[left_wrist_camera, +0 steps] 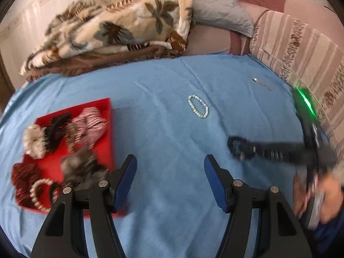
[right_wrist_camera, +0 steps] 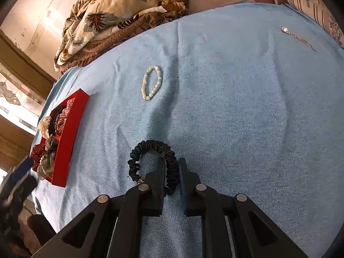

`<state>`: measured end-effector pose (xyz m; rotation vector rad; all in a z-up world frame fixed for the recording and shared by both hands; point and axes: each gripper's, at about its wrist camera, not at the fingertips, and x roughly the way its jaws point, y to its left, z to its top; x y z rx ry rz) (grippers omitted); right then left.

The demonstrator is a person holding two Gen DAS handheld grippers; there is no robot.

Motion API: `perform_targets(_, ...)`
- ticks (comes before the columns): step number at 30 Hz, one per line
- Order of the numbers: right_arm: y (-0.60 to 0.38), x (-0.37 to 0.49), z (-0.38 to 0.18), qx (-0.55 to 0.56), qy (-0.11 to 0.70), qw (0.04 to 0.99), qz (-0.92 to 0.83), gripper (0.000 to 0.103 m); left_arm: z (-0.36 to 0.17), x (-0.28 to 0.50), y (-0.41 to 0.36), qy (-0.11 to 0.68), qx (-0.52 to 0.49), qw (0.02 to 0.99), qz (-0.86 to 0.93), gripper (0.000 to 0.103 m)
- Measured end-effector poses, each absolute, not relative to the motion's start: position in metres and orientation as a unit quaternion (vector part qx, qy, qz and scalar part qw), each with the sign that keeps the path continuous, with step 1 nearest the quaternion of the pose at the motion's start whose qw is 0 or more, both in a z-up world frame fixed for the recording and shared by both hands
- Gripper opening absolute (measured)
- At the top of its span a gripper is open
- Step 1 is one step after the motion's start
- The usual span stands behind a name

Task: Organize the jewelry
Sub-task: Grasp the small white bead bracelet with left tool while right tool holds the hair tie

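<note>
My right gripper (right_wrist_camera: 172, 164) is shut on a dark scrunchie (right_wrist_camera: 150, 146) and holds it just above the blue cloth (right_wrist_camera: 236, 118). In the left wrist view the right gripper (left_wrist_camera: 238, 148) comes in blurred from the right with the scrunchie (left_wrist_camera: 234, 143) at its tip. My left gripper (left_wrist_camera: 169, 161) is open and empty, just right of the red tray (left_wrist_camera: 105, 133). The tray holds several scrunchies and a bead bracelet (left_wrist_camera: 40, 191). A white pearl bracelet (left_wrist_camera: 197, 106) lies on the cloth, also in the right wrist view (right_wrist_camera: 151, 81). A silver pendant chain (right_wrist_camera: 297, 37) lies far right.
A floral blanket (left_wrist_camera: 120, 25) is heaped along the far edge of the cloth. A striped pillow (left_wrist_camera: 301, 49) and a grey pillow (left_wrist_camera: 219, 13) lie at the back right. The red tray also shows at the left in the right wrist view (right_wrist_camera: 68, 137).
</note>
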<state>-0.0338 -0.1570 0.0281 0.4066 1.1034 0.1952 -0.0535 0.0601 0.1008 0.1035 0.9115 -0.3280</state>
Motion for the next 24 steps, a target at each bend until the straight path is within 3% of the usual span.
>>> perform_targets(5, -0.162, -0.035, 0.024, 0.212, 0.517, 0.825, 0.090, 0.017, 0.082, 0.004, 0.027, 0.469, 0.025, 0.869, -0.156, 0.064)
perform_targets(9, -0.162, -0.035, 0.024, 0.215, 0.517, 0.824, 0.090, 0.017, 0.065, 0.043, -0.002, 0.491, 0.042, 0.857, -0.150, 0.049)
perform_targets(17, -0.175, -0.026, 0.018, 0.258, 0.521, 0.806, 0.109, 0.018, 0.029, 0.096, -0.040, 0.516, 0.064, 0.842, -0.144, 0.048)
perform_targets(19, -0.176, -0.024, 0.016, 0.268, 0.521, 0.802, 0.113, 0.018, 0.021, 0.103, -0.044, 0.524, 0.065, 0.836, -0.146, 0.042)
perform_targets(24, -0.170, -0.020, 0.016, 0.256, 0.521, 0.807, 0.111, 0.018, 0.016, 0.104, -0.053, 0.505, 0.089, 0.847, -0.140, 0.042)
